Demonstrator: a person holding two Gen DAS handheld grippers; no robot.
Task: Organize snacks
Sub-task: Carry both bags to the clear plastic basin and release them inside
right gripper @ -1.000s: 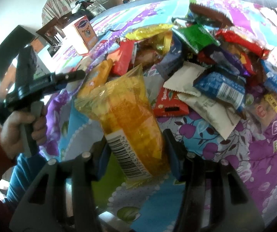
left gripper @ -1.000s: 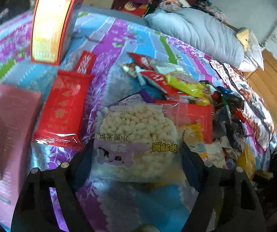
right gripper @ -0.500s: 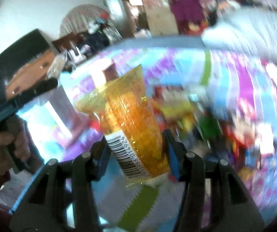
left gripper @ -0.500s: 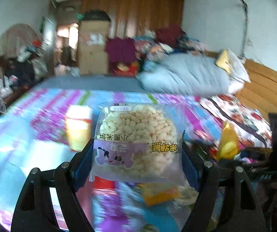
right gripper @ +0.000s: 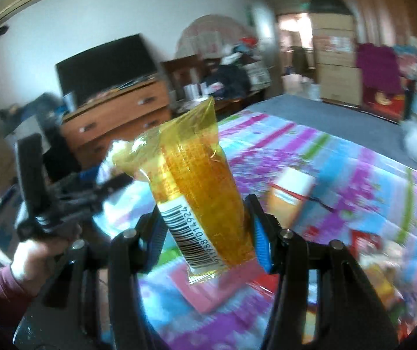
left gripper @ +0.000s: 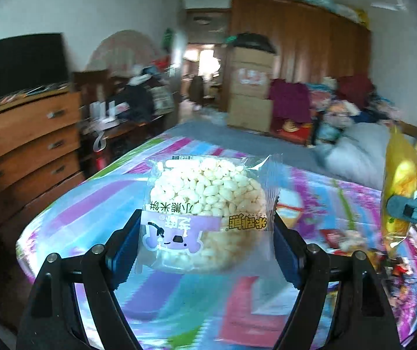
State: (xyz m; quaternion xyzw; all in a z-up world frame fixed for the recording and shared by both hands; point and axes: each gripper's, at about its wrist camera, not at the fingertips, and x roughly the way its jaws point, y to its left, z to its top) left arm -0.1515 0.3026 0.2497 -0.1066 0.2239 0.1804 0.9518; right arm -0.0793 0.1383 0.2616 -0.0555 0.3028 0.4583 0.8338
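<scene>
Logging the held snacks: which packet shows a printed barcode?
The yellow packet in the right tongs; the puffed-rice packet in the left tongs shows none.

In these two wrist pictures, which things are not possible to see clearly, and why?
- Left wrist view: bedspread pattern, smeared by motion blur.
- Left wrist view: yellow packet contents, partly cut off by the right gripper's finger.
- Right wrist view: snacks on the bed, blurred.
- Right wrist view: rice cracker pack, mostly hidden behind the yellow packet.

The rice cake packet sat between the jaws of the left hand-held gripper, above the bed. To its right hung the snack bag, clamped in the right hand-held gripper. A dresser stood left of the bed, cardboard boxes beyond its far end.
</scene>
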